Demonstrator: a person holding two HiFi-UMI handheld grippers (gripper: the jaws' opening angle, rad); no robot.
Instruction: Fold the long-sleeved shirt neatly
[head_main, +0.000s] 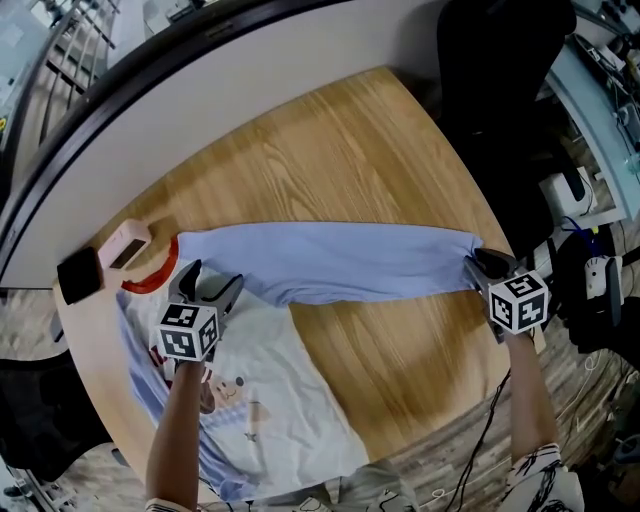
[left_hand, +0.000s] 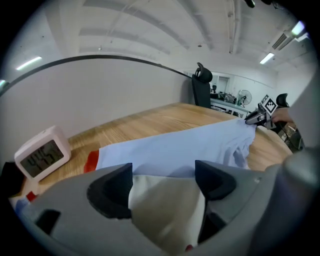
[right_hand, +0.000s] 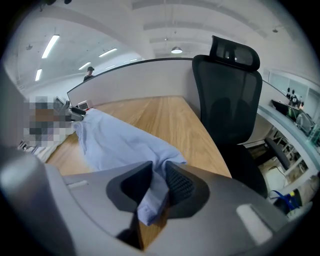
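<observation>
while left tongs (left_hand: 164, 182) gape, right tongs (right_hand: 157, 182) clench the sleeve (head_main: 350, 262), stretched sideways, cuff (right_hand: 150, 205) rightward.

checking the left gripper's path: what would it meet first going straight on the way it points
Probably the shirt's white body just below the left gripper's open jaws, before the blue sleeve.

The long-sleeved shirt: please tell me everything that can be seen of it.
The shirt looks like soft knit cloth: a white body with a small printed figure, a red collar and light blue sleeves. It lies flat on the wooden table, its hem toward the person. One sleeve is stretched straight to the right, and the right gripper is shut on its cuff at the table's edge. The left gripper holds open jaws over the shoulder, with white cloth between them, not pinched.
</observation>
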